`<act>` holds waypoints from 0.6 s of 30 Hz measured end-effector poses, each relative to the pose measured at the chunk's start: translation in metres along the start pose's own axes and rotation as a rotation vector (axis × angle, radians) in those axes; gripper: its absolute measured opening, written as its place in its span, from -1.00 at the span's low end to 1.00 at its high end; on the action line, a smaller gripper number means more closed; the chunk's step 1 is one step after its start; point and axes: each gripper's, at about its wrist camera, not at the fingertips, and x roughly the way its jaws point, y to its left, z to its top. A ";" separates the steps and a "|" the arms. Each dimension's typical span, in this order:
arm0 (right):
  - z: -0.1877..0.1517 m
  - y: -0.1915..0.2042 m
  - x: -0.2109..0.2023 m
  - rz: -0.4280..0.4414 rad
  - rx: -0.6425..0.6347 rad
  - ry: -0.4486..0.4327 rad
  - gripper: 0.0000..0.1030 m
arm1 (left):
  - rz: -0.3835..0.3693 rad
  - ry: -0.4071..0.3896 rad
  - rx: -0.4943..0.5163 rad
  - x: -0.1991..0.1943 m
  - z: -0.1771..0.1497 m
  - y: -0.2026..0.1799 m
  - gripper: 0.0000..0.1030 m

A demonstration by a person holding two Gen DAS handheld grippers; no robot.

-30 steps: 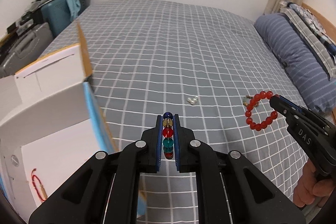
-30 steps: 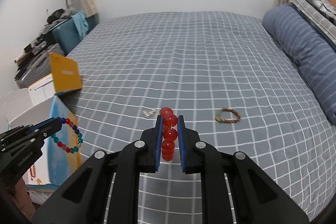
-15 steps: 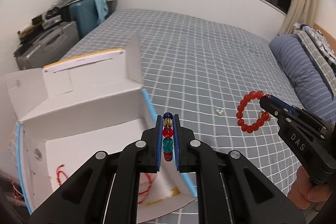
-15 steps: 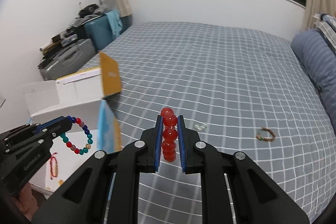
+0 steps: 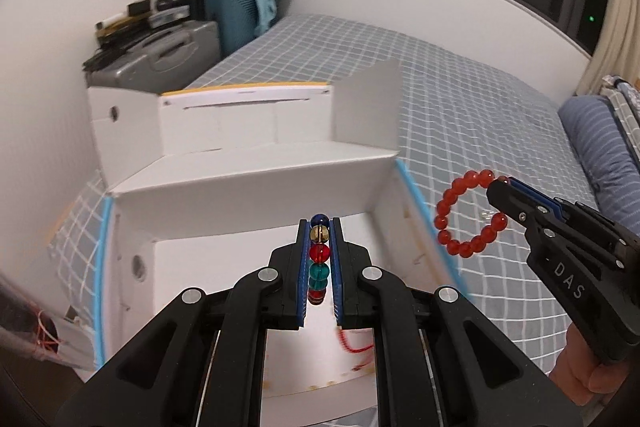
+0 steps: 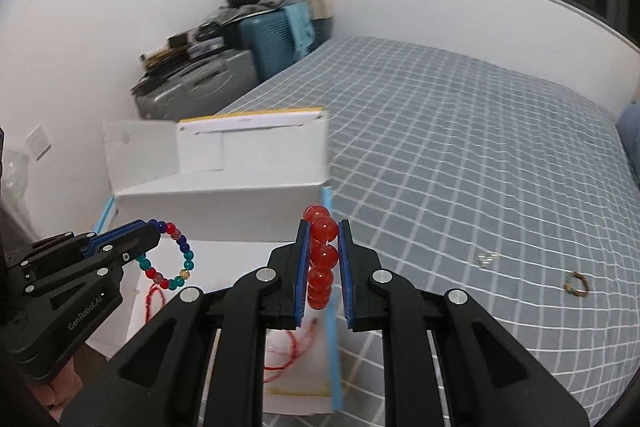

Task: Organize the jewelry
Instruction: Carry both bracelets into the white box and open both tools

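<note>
While both grippers hang above the open white cardboard box (image 5: 256,183) | my left gripper (image 5: 320,251) jaws clamp the multicoloured bead bracelet (image 6: 176,259) | my right gripper (image 6: 323,259) jaws clamp the red bead bracelet (image 5: 468,215)

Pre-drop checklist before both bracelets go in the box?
1. Left tongs shut on multicolour bracelet: ok.
2. Right tongs shut on red bracelet: ok.
3. Box open, flaps up: ok.
4. Left tongs over the box opening: ok.
5. Right tongs over the opening: not ok; in the left view the red bracelet hangs beyond the box's right wall.
6. Room inside: ok; only red string visible on the floor.
</note>
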 end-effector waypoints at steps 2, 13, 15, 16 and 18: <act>-0.002 0.012 0.009 0.025 -0.014 0.017 -0.75 | 0.017 0.009 -0.016 0.001 -0.005 0.012 -0.83; -0.022 0.050 0.060 0.049 -0.063 0.139 -0.75 | 0.068 0.088 -0.081 0.033 -0.029 0.062 -0.83; -0.026 0.051 0.067 0.048 -0.069 0.161 -0.75 | 0.077 0.105 -0.093 0.040 -0.033 0.069 -0.83; -0.027 0.053 0.071 0.046 -0.071 0.170 -0.75 | 0.082 0.112 -0.098 0.043 -0.034 0.071 -0.83; -0.028 0.053 0.077 0.040 -0.073 0.188 -0.75 | 0.093 0.127 -0.102 0.050 -0.037 0.076 -0.83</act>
